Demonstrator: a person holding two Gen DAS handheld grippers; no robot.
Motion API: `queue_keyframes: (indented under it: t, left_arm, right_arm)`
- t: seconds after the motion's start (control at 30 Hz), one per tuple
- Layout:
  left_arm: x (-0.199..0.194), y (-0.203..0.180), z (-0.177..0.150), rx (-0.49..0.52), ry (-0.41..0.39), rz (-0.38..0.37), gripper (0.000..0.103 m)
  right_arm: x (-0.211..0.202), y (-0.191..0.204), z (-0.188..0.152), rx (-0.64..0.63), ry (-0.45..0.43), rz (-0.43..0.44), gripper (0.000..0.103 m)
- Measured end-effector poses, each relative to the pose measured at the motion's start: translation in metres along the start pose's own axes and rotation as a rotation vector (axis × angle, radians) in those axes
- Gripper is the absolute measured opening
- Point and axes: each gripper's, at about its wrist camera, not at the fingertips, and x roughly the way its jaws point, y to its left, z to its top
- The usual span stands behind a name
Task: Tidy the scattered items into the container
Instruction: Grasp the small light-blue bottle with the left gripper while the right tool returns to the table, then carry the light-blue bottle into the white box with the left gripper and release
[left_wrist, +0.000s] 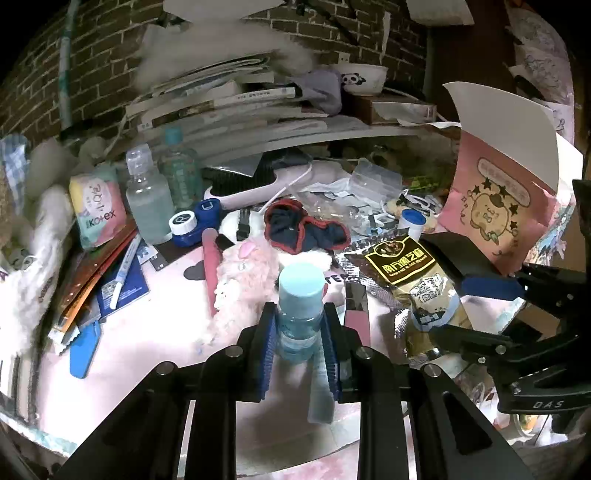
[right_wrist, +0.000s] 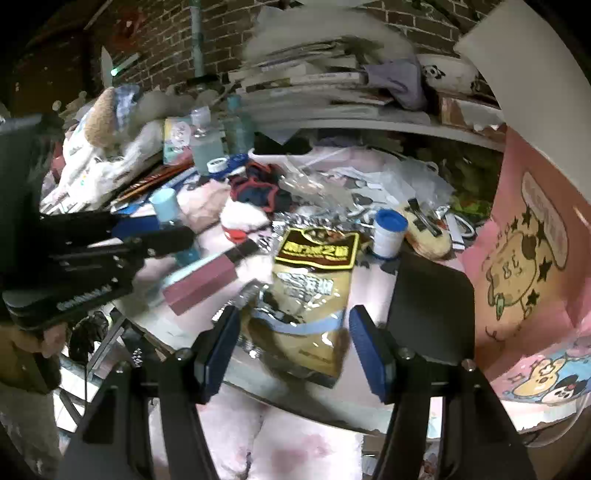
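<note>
The little blue bottle (left_wrist: 299, 317) was squeezed tight by the left gripper (left_wrist: 300, 332), ready for lifting. The right gripper (right_wrist: 295, 343) was held half open around the snack bag (right_wrist: 314, 295), nothing grabbed.

Black tool (left_wrist: 300, 334); blue ribbed pads (left_wrist: 268, 341); silver screws.

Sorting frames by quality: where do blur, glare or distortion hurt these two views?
Left wrist: fairly sharp, the small bottle crisp, the pink table blown out white, edges bent by fisheye. Right wrist: smeared throughout, the snack packet print unreadable, corners dark.
</note>
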Motion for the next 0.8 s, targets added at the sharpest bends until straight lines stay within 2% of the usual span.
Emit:
queue_keyframes:
  t: [0.17,0.4,0.63,0.8]
  left_arm:
    - [-0.002,0.001,0.006,-0.018,0.017,0.02,0.018]
    - [-0.019,-0.002,0.028,-0.016,-0.027,0.017,0.018]
    - [-0.046,-0.022,0.07,0.039,-0.117,-0.011,0.018]
    - [-0.065,-0.051,0.11,0.098,-0.193,-0.051,0.018]
  right_arm:
    - [0.0,-0.006,-0.002,0.013,-0.019,-0.035,0.058]
    - [0.001,-0.012,-0.003,0.04,-0.061,-0.077,0.058]
    - [0.003,-0.019,-0.002,0.067,-0.089,-0.095,0.058]
    - [0.005,-0.02,-0.002,0.067,-0.09,-0.097,0.058]
